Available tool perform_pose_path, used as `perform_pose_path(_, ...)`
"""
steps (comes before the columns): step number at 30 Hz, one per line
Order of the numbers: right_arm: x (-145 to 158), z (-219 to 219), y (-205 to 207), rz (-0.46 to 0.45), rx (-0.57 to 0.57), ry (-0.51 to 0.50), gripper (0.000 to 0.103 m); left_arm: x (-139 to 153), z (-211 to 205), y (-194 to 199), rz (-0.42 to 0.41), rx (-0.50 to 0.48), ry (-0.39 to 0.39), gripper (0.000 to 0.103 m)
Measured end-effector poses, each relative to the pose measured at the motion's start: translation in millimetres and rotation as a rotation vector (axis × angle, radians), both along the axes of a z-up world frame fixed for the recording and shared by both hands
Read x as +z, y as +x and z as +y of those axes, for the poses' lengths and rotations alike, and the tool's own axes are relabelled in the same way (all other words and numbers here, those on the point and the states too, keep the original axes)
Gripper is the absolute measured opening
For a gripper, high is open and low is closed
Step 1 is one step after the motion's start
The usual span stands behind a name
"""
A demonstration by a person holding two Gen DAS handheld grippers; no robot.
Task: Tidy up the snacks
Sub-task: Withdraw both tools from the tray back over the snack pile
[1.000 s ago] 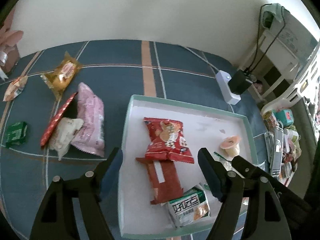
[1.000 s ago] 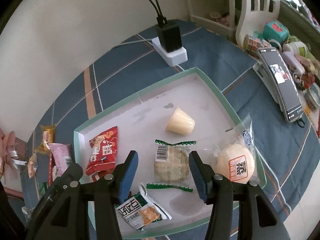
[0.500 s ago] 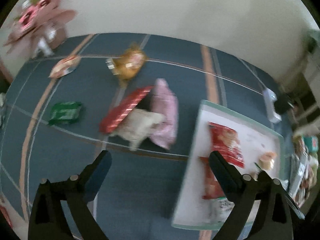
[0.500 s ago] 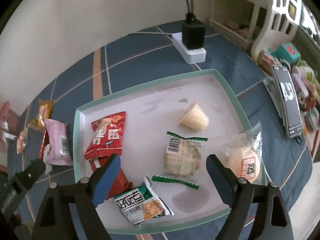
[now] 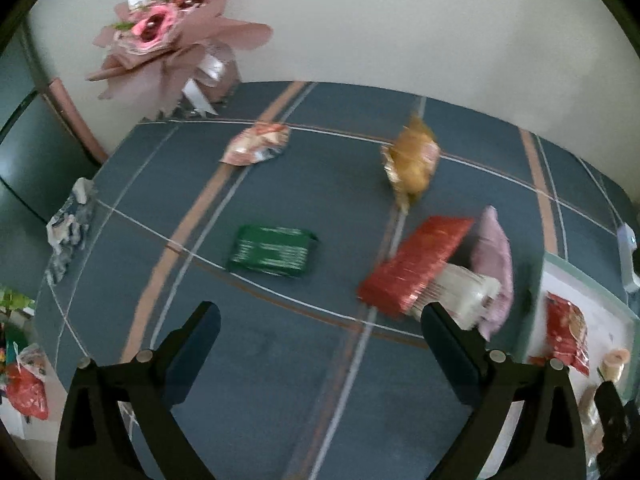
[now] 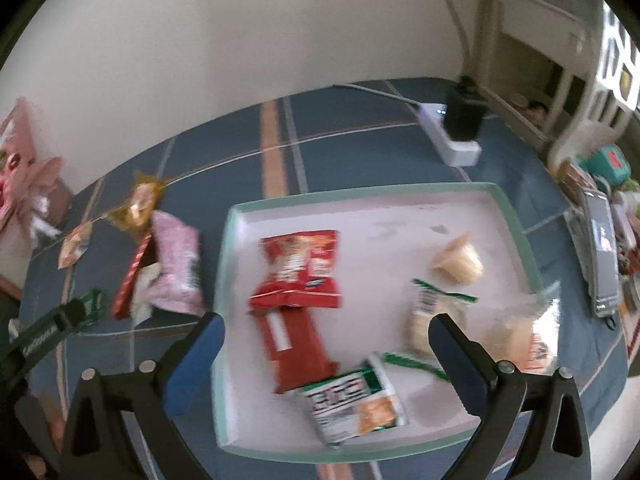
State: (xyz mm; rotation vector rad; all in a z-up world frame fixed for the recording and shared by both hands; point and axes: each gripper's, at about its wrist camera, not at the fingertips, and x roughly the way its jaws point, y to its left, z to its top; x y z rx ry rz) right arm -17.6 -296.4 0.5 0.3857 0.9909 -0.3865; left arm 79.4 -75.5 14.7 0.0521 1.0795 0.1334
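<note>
My left gripper (image 5: 320, 320) is open and empty above the blue cloth, short of a green packet (image 5: 272, 252). Right of it lie a red packet (image 5: 416, 266), a white packet (image 5: 468, 296), a pink packet (image 5: 494, 256), and farther back a gold packet (image 5: 412, 164) and a pale packet (image 5: 256, 146). My right gripper (image 6: 326, 328) is open and empty over the white tray (image 6: 516, 220), which holds red packets (image 6: 298, 268), a green-and-white packet (image 6: 352, 400), a biscuit pack (image 6: 428, 316), a jelly cup (image 6: 460, 264) and a bun (image 6: 528, 334).
A pink bouquet (image 5: 168, 36) leans on the wall at the back left. A power strip with a black adapter (image 6: 460, 124) lies behind the tray. A phone (image 6: 600, 256) and small items crowd the right edge. Crumpled wrappers (image 5: 68, 232) lie at the left table edge.
My left gripper has swung left, away from the tray to the loose packets on the cloth. My right gripper has opened wide and also turned left over the tray.
</note>
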Motion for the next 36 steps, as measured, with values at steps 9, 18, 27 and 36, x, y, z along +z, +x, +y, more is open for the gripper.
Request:
perform_pose_path(9,-6.8,44.4,13.9,-0.019,0.118,0.067,0.103,2.6,36.4,3.6,0.006,0.035,-0.031,0.1)
perform_pose_path(18,-20.0,68.8,24.8,0.01,0.202,0.012,0.103,1.5,61.9,11.9,0.014,0.069,-0.068,0.1)
perform_pose_path(27,-17.4,73.7,40.9,-0.015,0.188,0.007,0.103,-7.2,69.1,25.7,0.04,0.063,-0.117,0.1)
perform_pose_path(36,-14.5,82.1,67.5,-0.032,0.201,0.013,0.103,-18.3,67.1,41.4,0.047,0.034,-0.167,0.1)
